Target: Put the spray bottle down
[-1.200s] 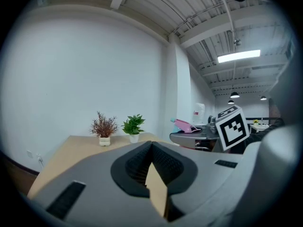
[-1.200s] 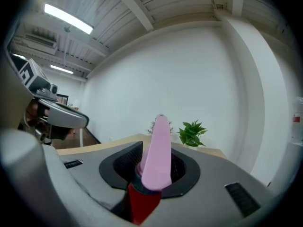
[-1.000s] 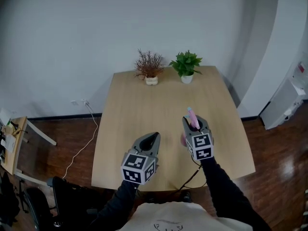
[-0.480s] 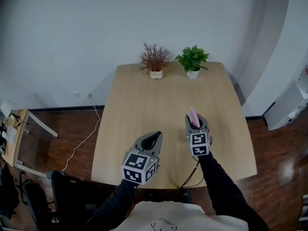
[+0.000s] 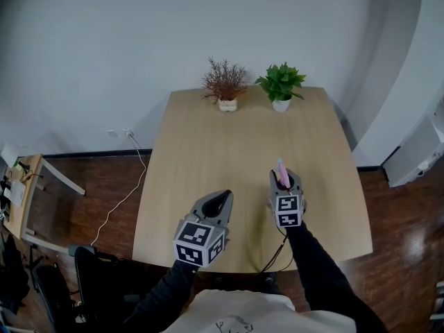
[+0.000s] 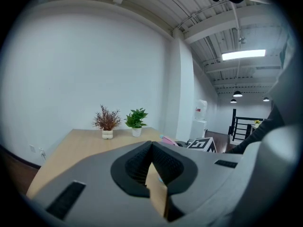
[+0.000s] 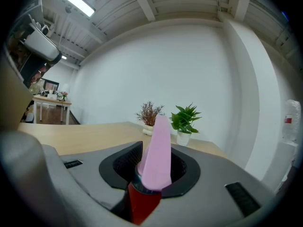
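Note:
The spray bottle has a pink head and a red neck, and it stands upright between the jaws of my right gripper, which is shut on it. This is over the right front part of the wooden table. In the right gripper view the pink head rises out of the jaws of the right gripper, and the bottle's body below is hidden. My left gripper hovers over the table's front edge with its jaws together and nothing in them. The left gripper also shows shut in its own view.
A dried reddish plant and a green potted plant stand at the table's far edge. A white cable lies on the wood floor at left, near a small side table. A white unit stands at right.
My right gripper has come down toward the table with the spray bottle still in it. The left gripper has stayed where it was.

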### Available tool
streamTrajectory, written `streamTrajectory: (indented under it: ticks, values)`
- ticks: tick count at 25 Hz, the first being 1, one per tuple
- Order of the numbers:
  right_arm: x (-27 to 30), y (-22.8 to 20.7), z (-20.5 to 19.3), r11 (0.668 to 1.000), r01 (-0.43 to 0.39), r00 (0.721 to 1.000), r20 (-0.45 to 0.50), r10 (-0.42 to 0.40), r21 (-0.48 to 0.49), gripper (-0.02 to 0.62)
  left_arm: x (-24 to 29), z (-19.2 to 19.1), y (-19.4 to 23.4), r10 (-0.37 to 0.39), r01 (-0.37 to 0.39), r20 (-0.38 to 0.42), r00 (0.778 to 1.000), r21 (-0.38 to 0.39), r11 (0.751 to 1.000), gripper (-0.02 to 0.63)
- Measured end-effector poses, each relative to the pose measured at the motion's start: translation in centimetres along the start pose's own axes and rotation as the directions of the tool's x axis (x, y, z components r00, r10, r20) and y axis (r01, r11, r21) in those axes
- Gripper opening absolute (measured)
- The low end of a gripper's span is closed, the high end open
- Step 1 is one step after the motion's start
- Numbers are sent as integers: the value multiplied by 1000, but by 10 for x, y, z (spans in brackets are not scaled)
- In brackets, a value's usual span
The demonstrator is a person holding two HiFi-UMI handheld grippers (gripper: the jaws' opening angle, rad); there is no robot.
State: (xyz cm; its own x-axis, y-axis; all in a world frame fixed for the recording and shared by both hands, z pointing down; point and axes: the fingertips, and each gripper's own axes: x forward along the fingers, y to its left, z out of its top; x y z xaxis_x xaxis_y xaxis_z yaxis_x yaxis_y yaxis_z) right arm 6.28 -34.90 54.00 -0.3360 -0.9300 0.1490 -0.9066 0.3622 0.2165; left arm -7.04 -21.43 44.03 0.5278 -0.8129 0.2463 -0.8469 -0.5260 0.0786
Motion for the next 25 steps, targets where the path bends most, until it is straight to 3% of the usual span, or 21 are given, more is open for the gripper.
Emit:
streamTrajectory:
  ticks: [20,22,25]
  values:
    - [-4,6,-1,1000,26,999,46,-26,-16,96,-1,-9,2,-7,7,-19,1000,-11,1000,6]
    - [-5,8,5,1000,22,997,73,-22,1,170,-1,-11,2,-9,9,-22,1000,-12,1000,6]
    - [-6,10,9,1000,13,996,88,-13,8,197,-1,-13,1,-12,11,-24,1000,-13,1000,5]
